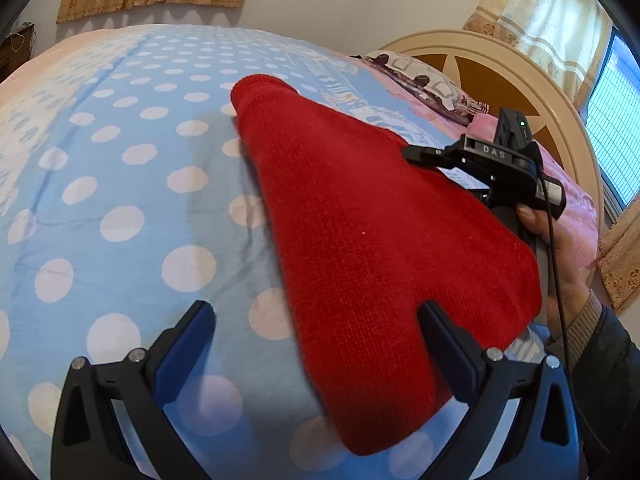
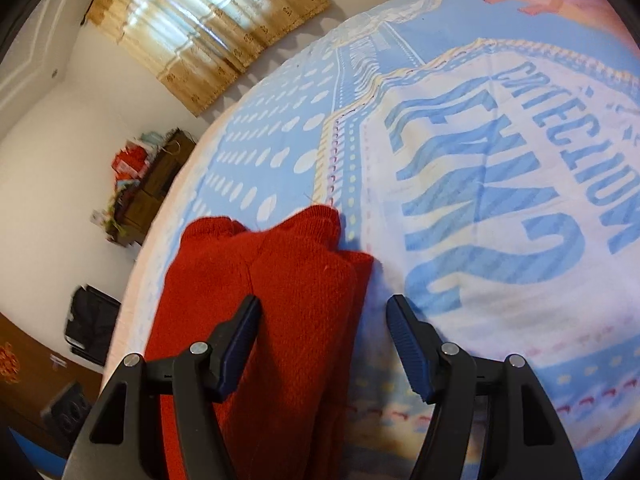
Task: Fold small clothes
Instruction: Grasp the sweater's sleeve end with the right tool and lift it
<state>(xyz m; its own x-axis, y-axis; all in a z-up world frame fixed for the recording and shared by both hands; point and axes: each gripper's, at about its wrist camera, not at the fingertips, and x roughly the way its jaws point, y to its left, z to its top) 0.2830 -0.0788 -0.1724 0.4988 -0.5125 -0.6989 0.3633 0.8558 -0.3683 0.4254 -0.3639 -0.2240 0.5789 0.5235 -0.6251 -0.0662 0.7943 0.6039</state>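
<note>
The red knit (image 1: 360, 240) lies folded on the bed (image 1: 120, 160), on the dotted blue sheet. The left gripper (image 1: 316, 320) is released, jaws wide, one finger at the cloth's near edge. The right gripper (image 2: 324, 320) is also released, with the knit's edge between its jaws but not pinched. Risk: pulling away, a finger could catch the wool and drag the fold open.

Pretty bright daylight coming through the curtains (image 2: 200, 28) and window (image 1: 614, 120). Soft shadows, no real glare. Heavy fisheye bending with dark corners, and the nearest red knit (image 1: 380, 360) looks smeared.
</note>
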